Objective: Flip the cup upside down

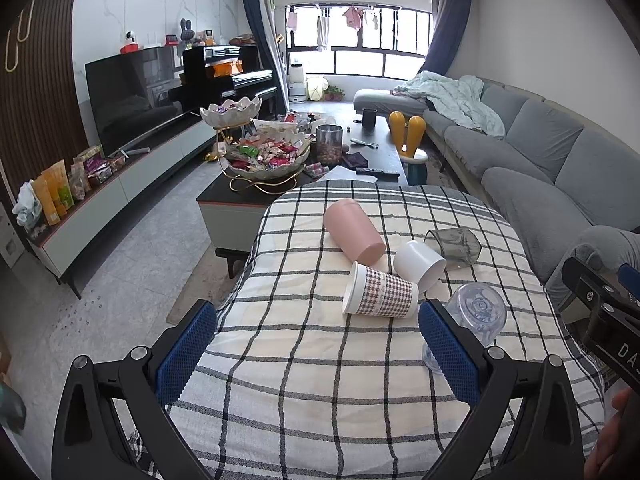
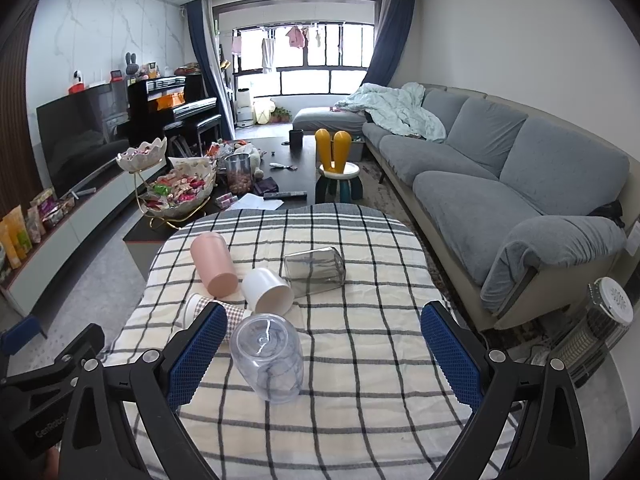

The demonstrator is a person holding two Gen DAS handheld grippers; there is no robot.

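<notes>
A: Lying on its side near the front of the checked cloth (image 2: 360, 360), the clear cup (image 2: 267, 360) sat just ahead of the right gripper (image 2: 324, 354), a little toward its left finger and not yet between the blue pads (image 2: 450, 354). Which step was in hand?

B: The approach, I judged. Both sets of jaws stood wide apart and held nothing. The left gripper (image 1: 318, 352) hung beside the right one, over bare cloth, with the checked paper cup (image 1: 380, 294) just beyond it.

A: How would one have done it well?

B: I would have shifted the right gripper left until the clear cup was centred, closed on the middle of its wall, lifted it free of the cloth, then turned the wrist until the mouth faced down and set it flat. (The plastic looked thin and slick, so a gentle squeeze seemed wise; a hard one might have buckled it or shot it out.) The paper cup lay very close behind it, perhaps touching, so a clumsy entry could have knocked that one rolling.

A: And the count?

B: Five cups on the worktop (image 2: 380, 216), all on their sides: one clear, one checked paper, one white cup (image 2: 266, 290), one pink cup (image 2: 212, 264), one smoky grey cup (image 2: 316, 270). Two grippers. Beyond the worktop, one coffee table (image 2: 296, 164), one grey sofa (image 2: 500, 184) and one television (image 2: 76, 136).
</notes>
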